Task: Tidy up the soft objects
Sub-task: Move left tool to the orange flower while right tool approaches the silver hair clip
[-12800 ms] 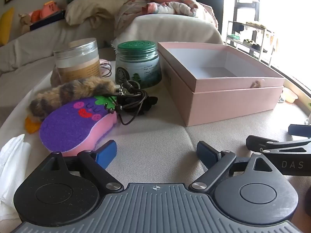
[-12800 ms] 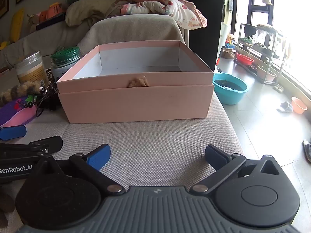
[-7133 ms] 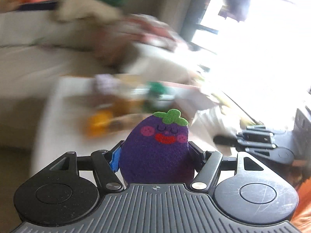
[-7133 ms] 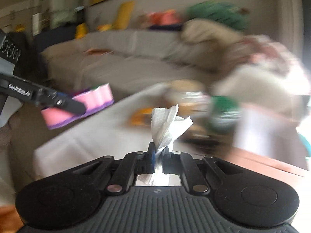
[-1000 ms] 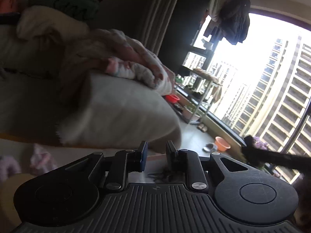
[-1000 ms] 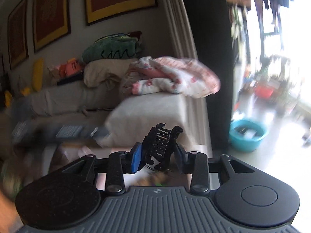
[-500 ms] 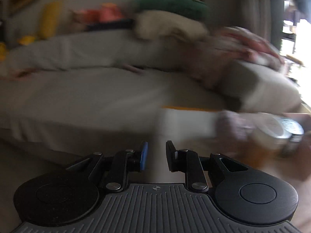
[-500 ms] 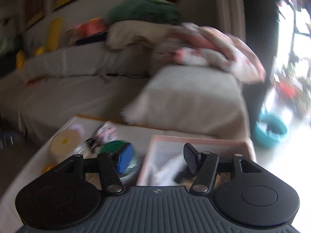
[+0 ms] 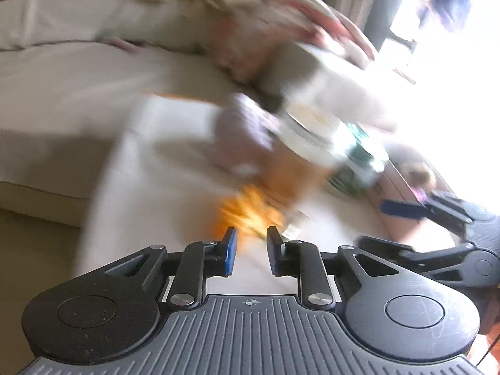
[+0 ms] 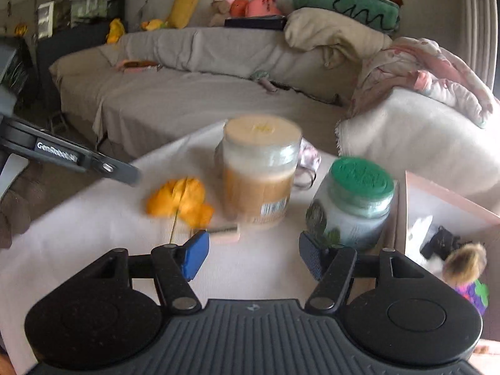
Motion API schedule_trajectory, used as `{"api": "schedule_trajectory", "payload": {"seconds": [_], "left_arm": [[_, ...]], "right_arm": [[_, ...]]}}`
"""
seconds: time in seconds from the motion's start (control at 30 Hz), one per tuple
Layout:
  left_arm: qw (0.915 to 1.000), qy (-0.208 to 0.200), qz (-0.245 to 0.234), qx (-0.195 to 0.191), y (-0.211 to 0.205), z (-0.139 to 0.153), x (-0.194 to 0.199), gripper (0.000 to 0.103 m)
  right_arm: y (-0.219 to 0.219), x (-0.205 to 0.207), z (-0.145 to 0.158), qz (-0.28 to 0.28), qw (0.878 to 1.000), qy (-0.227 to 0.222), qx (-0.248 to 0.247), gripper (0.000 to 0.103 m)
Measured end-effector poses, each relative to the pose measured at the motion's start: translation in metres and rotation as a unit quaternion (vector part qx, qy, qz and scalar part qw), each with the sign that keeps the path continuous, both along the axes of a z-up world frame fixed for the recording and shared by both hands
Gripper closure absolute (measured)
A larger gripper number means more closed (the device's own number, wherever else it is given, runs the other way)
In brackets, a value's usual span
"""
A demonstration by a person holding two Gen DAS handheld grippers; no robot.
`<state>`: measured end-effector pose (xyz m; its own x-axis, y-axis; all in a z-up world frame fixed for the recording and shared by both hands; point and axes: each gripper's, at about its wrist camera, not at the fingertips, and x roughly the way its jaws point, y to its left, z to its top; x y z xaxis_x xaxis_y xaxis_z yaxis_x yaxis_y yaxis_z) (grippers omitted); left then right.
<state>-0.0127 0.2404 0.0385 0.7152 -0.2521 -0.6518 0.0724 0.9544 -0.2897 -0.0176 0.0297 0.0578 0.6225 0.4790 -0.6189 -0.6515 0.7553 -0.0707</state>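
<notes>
An orange soft flower (image 10: 181,201) lies on the white table left of the jars; it shows blurred in the left wrist view (image 9: 250,209) just past the fingertips. My left gripper (image 9: 250,251) is empty with a narrow gap between its pads. My right gripper (image 10: 253,257) is open and empty above the table. The pink box (image 10: 450,200) at right holds the purple eggplant sponge (image 10: 473,293), the furry tail (image 10: 464,264), white tissue (image 10: 420,228) and a black hair clip (image 10: 442,243).
A tan jar with a cream lid (image 10: 259,172) and a green-lidded jar (image 10: 353,203) stand mid-table. A small pink item (image 10: 223,232) lies near the flower, a patterned scrunchie (image 10: 307,159) behind the jars. A grey sofa (image 10: 187,93) with pillows lies beyond.
The left gripper has swung down over the table near the orange flower. The right gripper has moved left from the box, open, after dropping the black clip into it.
</notes>
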Motion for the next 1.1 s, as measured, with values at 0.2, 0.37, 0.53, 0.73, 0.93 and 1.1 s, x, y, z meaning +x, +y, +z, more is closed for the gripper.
{"api": "schedule_trajectory", "payload": {"seconds": [0.2,0.37,0.53,0.73,0.93,1.1], "left_arm": [[0.9949,-0.064,0.057,0.053,-0.021,-0.004,0.013,0.080],[0.9930,-0.076,0.087,0.027,-0.015,0.003,0.008,0.080],[0.9934,-0.059,0.098,0.009,-0.004,0.008,-0.011,0.080],[0.9904,-0.033,0.132,-0.024,0.008,-0.006,-0.014,0.080],[0.9860,-0.050,0.155,-0.035,0.006,-0.007,-0.008,0.080],[0.9971,-0.041,0.064,0.002,-0.034,-0.008,-0.002,0.080]], "right_arm": [[-0.011,-0.008,-0.019,-0.007,1.000,0.012,0.006,0.039],[0.006,0.009,-0.024,0.023,0.999,0.025,0.015,0.039],[0.039,0.042,-0.034,0.038,0.997,0.067,0.017,0.039],[0.047,0.047,-0.034,0.032,0.996,0.076,0.024,0.056],[0.003,0.009,-0.028,0.006,0.999,0.045,0.016,0.057],[-0.035,-0.016,-0.033,-0.034,0.999,0.031,0.010,0.056]]}}
